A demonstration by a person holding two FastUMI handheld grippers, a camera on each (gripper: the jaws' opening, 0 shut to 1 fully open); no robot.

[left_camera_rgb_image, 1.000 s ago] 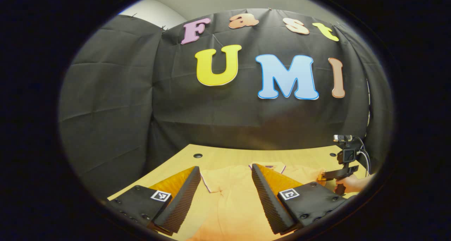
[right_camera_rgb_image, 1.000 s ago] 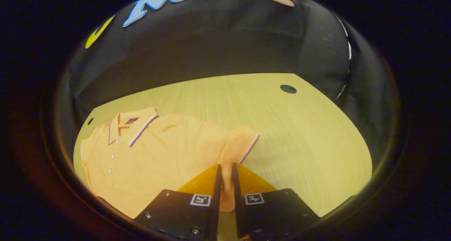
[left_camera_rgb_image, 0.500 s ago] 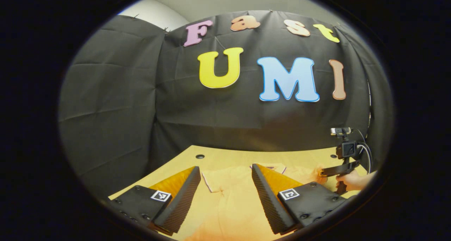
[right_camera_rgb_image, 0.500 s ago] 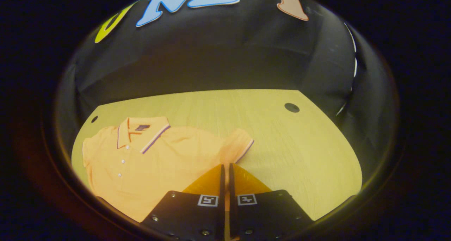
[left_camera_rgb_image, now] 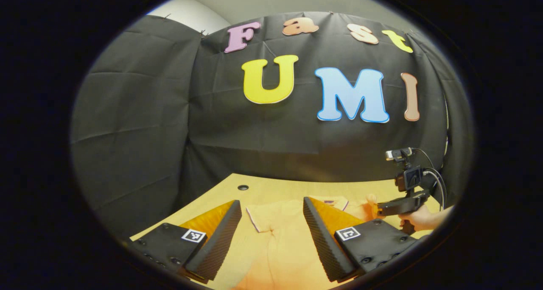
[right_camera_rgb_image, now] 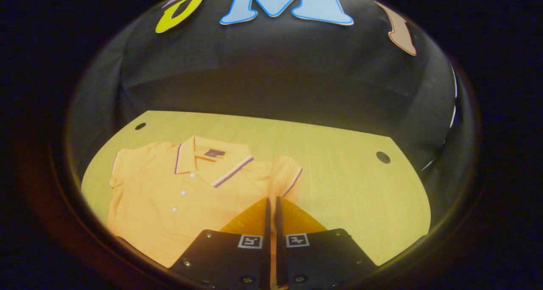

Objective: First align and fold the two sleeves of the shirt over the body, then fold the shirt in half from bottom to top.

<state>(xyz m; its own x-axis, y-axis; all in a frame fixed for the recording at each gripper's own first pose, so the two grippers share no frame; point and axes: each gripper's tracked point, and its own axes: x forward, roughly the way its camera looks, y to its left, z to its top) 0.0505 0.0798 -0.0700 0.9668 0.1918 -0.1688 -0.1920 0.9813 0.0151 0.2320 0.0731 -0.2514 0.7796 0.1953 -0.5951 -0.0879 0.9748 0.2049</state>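
Fingers of the right gripper [right_camera_rgb_image: 271, 205] are pressed almost together with a thin fold of orange cloth pinched between them, at the base of the right sleeve [right_camera_rgb_image: 287, 177] of the polo shirt [right_camera_rgb_image: 169, 201]. That sleeve stands up a little from the wooden table [right_camera_rgb_image: 348, 175], its striped cuff tilted. In the left gripper view the same tool sits off at the far side [left_camera_rgb_image: 375, 207], held in a hand [left_camera_rgb_image: 420, 218], with cloth bunched at its tip.

Over on the other side the left gripper [left_camera_rgb_image: 271, 222] is spread wide and grasps nothing; it hangs above the shirt body, with the left sleeve [left_camera_rgb_image: 261, 216] lying flat between its fingers.

Shirt lies face up, buttons showing, collar [right_camera_rgb_image: 212, 158] toward the black backdrop. It looks like soft, light knit, so I'd guess it will sag and drag rather than keep any shape, and a single-layer pinch may slip. The firmer cuff hem or shoulder seam seems the better place to hold, keeping the lift low so the body stays put
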